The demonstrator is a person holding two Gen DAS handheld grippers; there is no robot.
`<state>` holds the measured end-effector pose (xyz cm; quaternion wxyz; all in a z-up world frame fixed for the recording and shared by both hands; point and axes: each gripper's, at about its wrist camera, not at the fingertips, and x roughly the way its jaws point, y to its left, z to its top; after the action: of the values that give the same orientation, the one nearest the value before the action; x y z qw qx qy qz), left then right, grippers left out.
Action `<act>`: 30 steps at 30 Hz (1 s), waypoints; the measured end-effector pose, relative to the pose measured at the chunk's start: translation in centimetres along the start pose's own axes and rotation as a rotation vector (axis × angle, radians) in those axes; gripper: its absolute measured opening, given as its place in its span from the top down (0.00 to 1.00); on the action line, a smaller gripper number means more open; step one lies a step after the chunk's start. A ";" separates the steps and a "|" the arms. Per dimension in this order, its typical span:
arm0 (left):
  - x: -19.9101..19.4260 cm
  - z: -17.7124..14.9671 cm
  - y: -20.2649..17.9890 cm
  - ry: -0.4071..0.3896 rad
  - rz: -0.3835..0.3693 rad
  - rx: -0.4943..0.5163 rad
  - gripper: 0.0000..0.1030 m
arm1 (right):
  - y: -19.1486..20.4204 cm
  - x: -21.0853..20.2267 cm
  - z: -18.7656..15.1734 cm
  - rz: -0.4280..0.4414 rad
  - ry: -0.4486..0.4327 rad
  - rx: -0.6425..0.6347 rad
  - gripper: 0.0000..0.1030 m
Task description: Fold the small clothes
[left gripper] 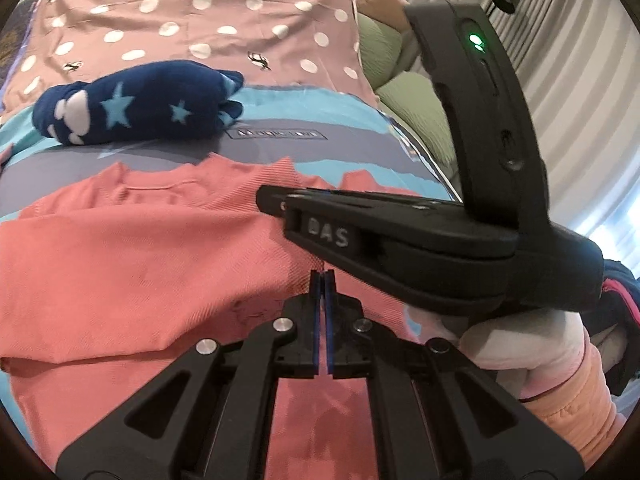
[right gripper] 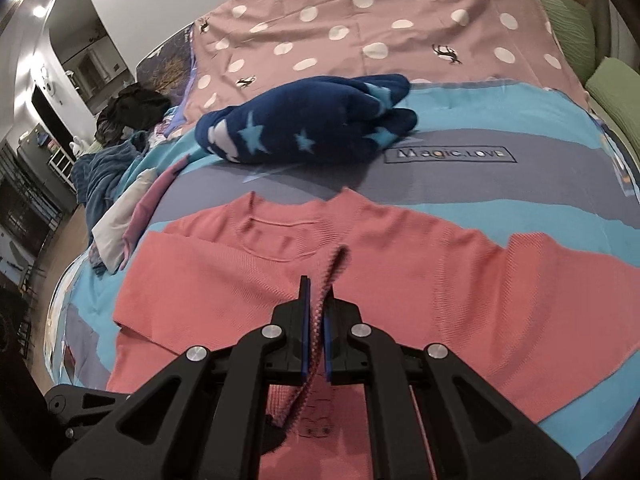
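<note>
While spread flat across the striped bedspread (right gripper: 500, 184), coral sweater (right gripper: 460, 280) sits just in front of a rolled navy star garment (right gripper: 312, 120). Right gripper (right gripper: 316, 304) pinching a coral fold. Left gripper (left gripper: 323, 280) pressed tight together, whether on cloth can't tell.

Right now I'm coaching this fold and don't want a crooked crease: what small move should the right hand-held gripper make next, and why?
Probably carry the pinched edge a little further across and lay it flat. The right hand-held gripper is shut on a raised fold of the coral-pink knit sweater, which otherwise lies spread, collar toward the rolled navy star-print garment. The left hand-held gripper is shut.
</note>
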<state>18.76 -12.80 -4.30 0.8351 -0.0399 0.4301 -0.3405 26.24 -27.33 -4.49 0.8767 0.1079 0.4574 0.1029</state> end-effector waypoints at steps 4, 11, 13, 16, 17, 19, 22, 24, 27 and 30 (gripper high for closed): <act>0.8 -0.6 -1.2 0.020 -0.021 0.016 0.98 | -1.2 0.2 -0.3 -0.042 -0.010 0.010 0.95; -1.1 -2.7 0.7 0.004 0.018 0.014 0.84 | -3.8 -0.1 -1.4 -0.005 0.014 0.100 0.93; -3.1 -3.6 2.9 -0.029 0.081 -0.020 0.67 | -4.5 -0.4 -1.7 0.034 0.029 0.129 0.88; -5.7 -5.3 6.7 -0.062 0.214 -0.056 0.53 | -5.0 -0.2 -2.3 0.080 0.053 0.156 0.67; -6.9 -6.2 8.6 -0.069 0.281 -0.080 0.48 | -4.9 0.1 -2.4 0.089 0.066 0.155 0.64; -8.4 -7.3 11.6 -0.075 0.376 -0.123 0.44 | -4.5 1.4 -2.7 0.104 0.110 0.156 0.62; -10.5 -9.0 15.9 -0.069 0.509 -0.200 0.39 | -4.2 4.0 -3.0 0.120 0.171 0.185 0.61; -11.3 -9.8 18.4 -0.047 0.588 -0.247 0.38 | -4.1 4.8 -3.0 0.106 0.147 0.199 0.64; -11.1 -9.9 21.1 -0.015 0.551 -0.310 0.35 | -3.2 3.2 -2.6 0.114 0.089 0.210 0.96; -10.5 -9.4 21.7 -0.020 0.546 -0.296 0.32 | -1.8 -0.7 -2.2 0.030 -0.027 0.136 0.96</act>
<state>19.20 12.27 -10.71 0.8850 -0.0475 0.4618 -0.0369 24.16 -29.07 -5.65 0.8716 0.1757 0.4499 0.0832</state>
